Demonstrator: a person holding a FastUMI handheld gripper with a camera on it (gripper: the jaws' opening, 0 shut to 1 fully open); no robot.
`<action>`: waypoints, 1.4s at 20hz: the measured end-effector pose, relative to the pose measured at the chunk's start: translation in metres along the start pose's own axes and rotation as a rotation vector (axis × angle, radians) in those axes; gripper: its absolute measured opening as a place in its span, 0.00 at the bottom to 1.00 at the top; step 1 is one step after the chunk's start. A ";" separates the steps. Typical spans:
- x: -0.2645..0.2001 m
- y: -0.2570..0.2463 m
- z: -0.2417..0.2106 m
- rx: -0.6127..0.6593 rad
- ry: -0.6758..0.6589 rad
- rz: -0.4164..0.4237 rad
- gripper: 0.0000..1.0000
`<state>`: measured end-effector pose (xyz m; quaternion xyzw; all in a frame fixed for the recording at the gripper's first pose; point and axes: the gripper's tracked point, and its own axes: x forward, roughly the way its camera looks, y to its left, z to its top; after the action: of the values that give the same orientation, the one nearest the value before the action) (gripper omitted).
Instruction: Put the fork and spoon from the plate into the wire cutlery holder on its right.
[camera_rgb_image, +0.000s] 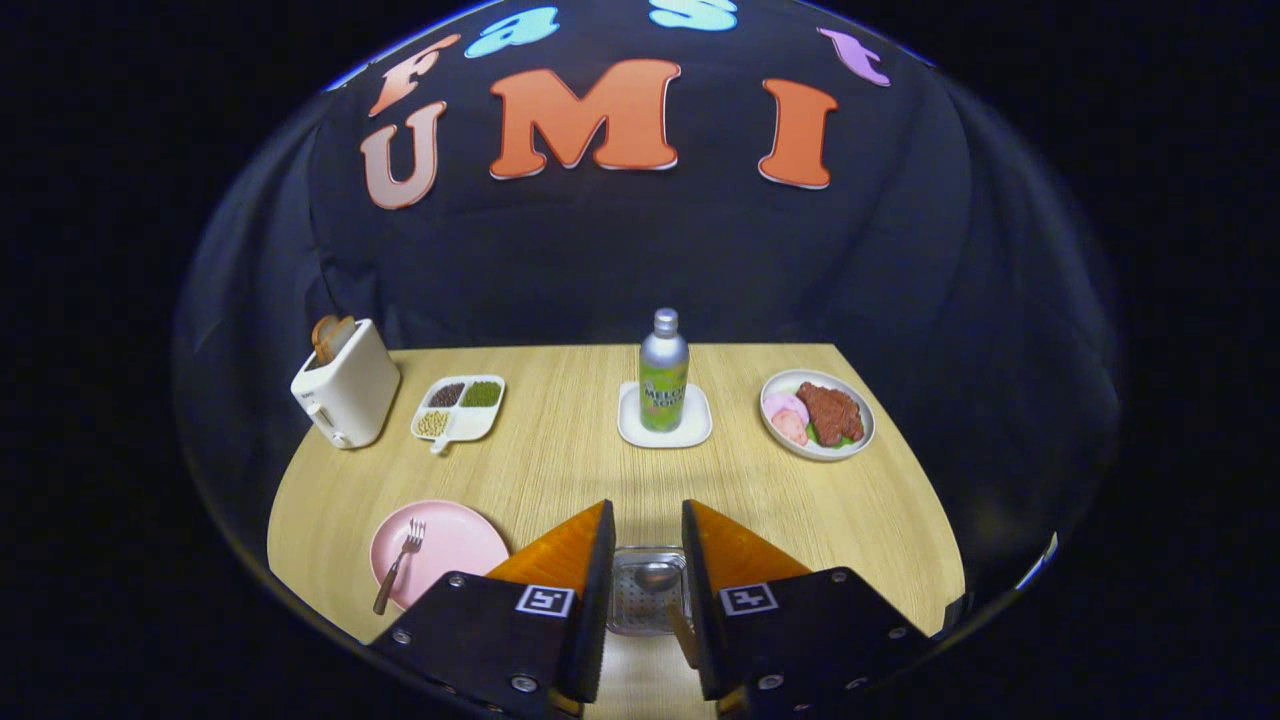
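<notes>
Spoon (655, 577) bowl-up in metal holder (648, 590) | fingers (598, 560) parted

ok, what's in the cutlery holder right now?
A spoon lies in the cutlery holder, seen between the open gripper fingers. The fingers cover the holder's sides. The fork is on the pink plate.

Before me a light wooden table (560, 470) stands against a black cloth wall (640, 260) that hangs in soft folds and wraps round both sides. The table's grain runs across my view. Light falls brightest on the wood at the middle, and the cloth stays dark and dull.
</notes>
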<state>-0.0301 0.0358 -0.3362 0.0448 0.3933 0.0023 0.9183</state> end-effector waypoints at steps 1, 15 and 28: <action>-0.005 0.004 0.012 -0.004 -0.054 0.001 0.46; -0.030 0.151 0.037 -0.010 -0.214 0.197 0.91; 0.002 0.249 -0.085 -0.078 0.233 0.299 0.92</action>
<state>-0.0819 0.2908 -0.3751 0.0664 0.4855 0.1590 0.8571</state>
